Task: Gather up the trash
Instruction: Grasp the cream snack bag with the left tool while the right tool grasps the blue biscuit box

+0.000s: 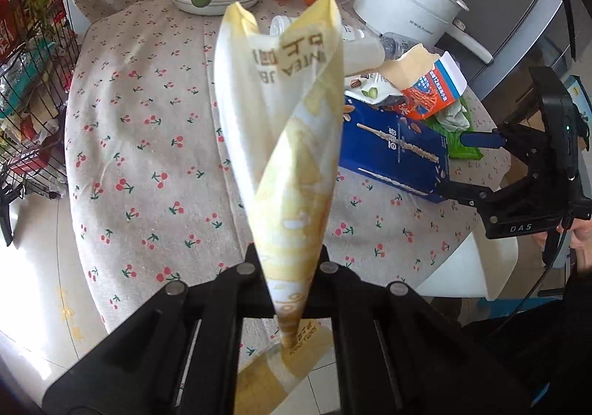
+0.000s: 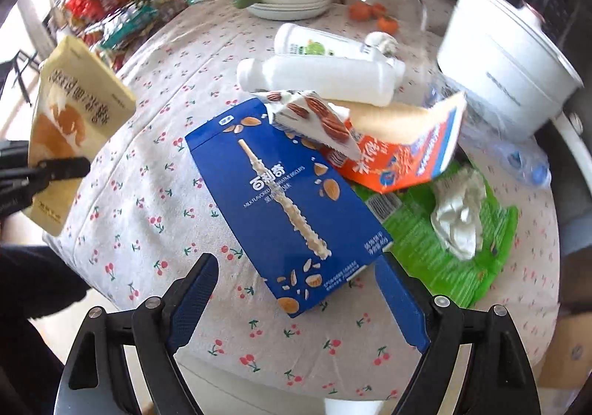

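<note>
Pinching a yellow wrapper [image 1: 285,141] in our left gripper [image 1: 290,267] above the tablecloth [image 1: 148,119], we hold our right gripper [image 2: 296,296] spread around the blue box [image 2: 281,193].

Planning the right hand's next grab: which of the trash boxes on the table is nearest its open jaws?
The blue biscuit box: its near end lies flat between the right gripper fingers; the orange carton sits farther back.
</note>
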The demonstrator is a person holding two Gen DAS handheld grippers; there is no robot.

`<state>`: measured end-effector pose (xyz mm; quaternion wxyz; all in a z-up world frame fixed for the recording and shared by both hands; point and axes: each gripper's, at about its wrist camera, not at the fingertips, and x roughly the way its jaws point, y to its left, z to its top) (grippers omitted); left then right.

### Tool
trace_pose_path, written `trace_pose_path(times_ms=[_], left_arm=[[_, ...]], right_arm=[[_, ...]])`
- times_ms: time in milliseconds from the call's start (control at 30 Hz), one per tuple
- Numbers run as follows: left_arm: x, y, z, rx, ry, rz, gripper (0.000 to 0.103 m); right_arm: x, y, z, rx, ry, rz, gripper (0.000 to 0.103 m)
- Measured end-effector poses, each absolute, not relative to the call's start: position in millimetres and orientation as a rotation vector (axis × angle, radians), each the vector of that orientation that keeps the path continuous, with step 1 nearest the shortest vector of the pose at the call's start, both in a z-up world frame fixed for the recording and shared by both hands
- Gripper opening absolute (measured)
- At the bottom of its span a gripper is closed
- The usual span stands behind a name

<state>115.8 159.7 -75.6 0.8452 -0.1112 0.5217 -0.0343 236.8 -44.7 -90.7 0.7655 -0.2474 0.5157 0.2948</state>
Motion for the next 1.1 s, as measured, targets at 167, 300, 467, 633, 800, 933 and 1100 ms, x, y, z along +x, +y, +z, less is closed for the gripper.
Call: trace_pose_path(times_ms=[167,300,467,633,800,933,1100], left_arm=[[118,154,-76,-0.264,1.125,-0.062,0.007],[123,153,-81,-0.253,1.149,-0.043,0.007],[127,150,-86,-0.250,1.168,-0.035,0.007],[129,149,-87,-0.253,1.170,-0.039,0.007],[128,156,-82,-0.279,1.152,-0.026,0.007],[123,161,-73,-0.301,1.118,-0.028,0.007],[113,164,-63,-0.321,1.077,-0.038,0.007]], right_arm=[[247,-25,-110,-0.673,1.124,0.741,0.088],[252,-21,-130,-0.771,1.117,0.763,0.088],[263,-12,-149,-0.867,1.106,0.763,0.100],[288,-14,-162,-0.771,1.187,0.770,0.103],[296,-24,-161,-0.645,1.212,0.763,0.101],[282,-33,-144,-0.583,1.197,0.785,0.099],[256,-43,-114,-0.523,1.165,0.797,0.097]])
